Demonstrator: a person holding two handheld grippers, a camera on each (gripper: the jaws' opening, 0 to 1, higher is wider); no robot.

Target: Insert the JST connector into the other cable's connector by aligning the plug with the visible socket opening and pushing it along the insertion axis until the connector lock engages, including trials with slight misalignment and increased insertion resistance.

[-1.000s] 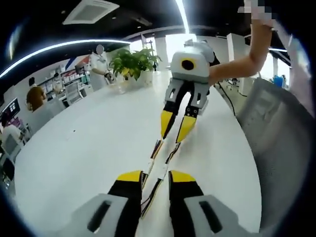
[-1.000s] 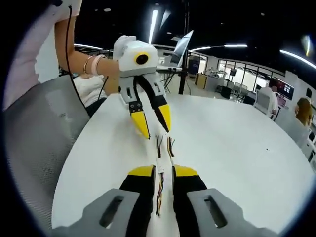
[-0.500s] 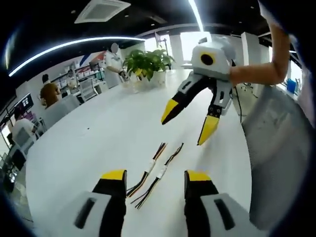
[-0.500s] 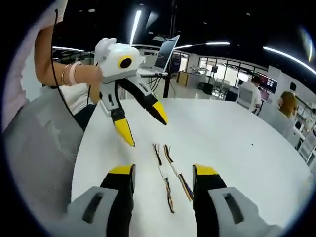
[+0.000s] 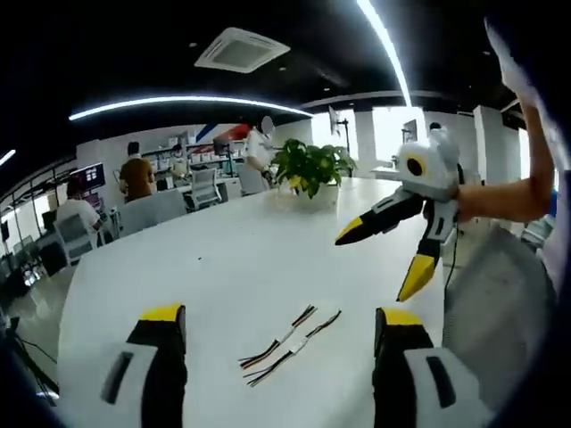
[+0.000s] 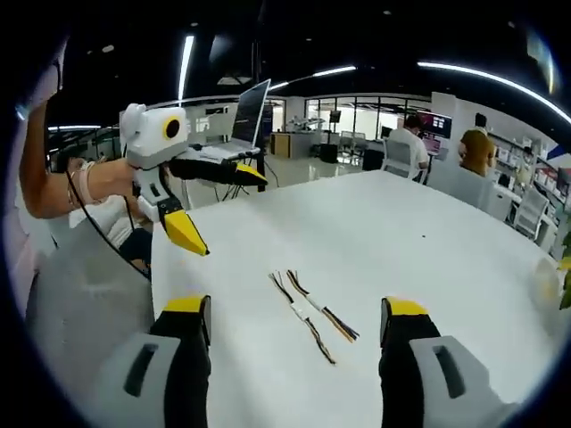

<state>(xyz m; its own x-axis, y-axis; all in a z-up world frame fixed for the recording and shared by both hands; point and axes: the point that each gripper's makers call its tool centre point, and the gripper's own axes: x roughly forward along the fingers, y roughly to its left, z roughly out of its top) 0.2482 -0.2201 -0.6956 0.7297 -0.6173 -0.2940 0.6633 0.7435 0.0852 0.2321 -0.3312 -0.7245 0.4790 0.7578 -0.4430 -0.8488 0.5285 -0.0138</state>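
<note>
Two thin multicoloured cables (image 5: 287, 343) lie side by side on the white table (image 5: 196, 267), each with a small white connector (image 6: 301, 310) near its middle. I cannot tell how the connectors are joined. My left gripper (image 5: 281, 316) is open, its jaws wide either side of the cables and above them. My right gripper (image 6: 294, 308) is also open, with the cables (image 6: 312, 312) between its spread jaws, untouched. In the left gripper view the right gripper (image 5: 379, 263) hangs open at the right. In the right gripper view the left gripper (image 6: 227, 214) hangs open at the upper left.
A potted plant (image 5: 312, 165) stands at the table's far end. A grey chair (image 5: 500, 303) sits by the table's edge, beside the person's arm (image 5: 513, 192). A laptop (image 6: 250, 111) stands on another table behind. People sit at desks (image 5: 143, 178) in the background.
Both grippers, nearly shut around the cables a second ago, have opened wide, let the cables lie on the table, and drawn back and apart from each other.
</note>
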